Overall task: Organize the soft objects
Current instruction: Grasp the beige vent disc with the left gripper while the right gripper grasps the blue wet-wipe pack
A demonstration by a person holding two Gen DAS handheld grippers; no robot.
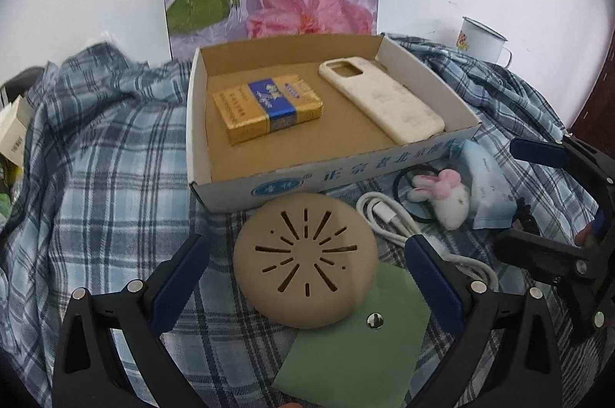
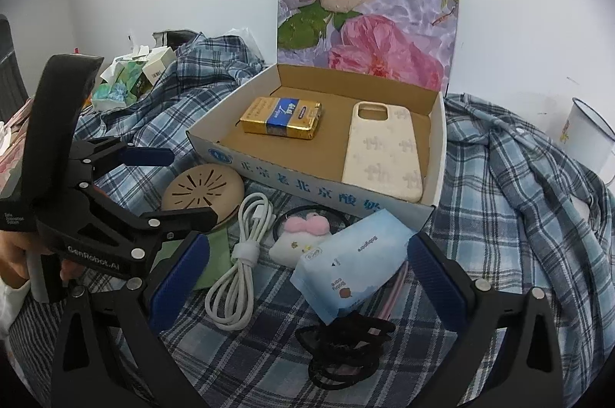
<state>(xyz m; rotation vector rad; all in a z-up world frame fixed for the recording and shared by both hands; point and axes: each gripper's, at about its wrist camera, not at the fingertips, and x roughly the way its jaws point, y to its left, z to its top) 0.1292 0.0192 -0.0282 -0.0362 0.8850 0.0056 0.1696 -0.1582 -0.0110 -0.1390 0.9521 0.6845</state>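
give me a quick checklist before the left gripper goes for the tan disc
1. Left gripper jaws open: ok.
2. Tan disc between the jaws: ok.
3. Disc free of clutter: not ok, it overlaps the green pouch.
4. Room in the box: ok, bare floor in front of the gold pack.
5. Right gripper clear of the disc: ok, open over the wipes pack.
6. Disc softness: cannot tell.

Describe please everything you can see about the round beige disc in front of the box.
The beige disc is round, slightly domed and matte, probably silicone or soft plastic. Thin slots radiate from its centre like a sunburst. It lies flat on the plaid cloth, close before the cardboard box, and overlaps a corner of the green pouch. The open left gripper frames it without touching.
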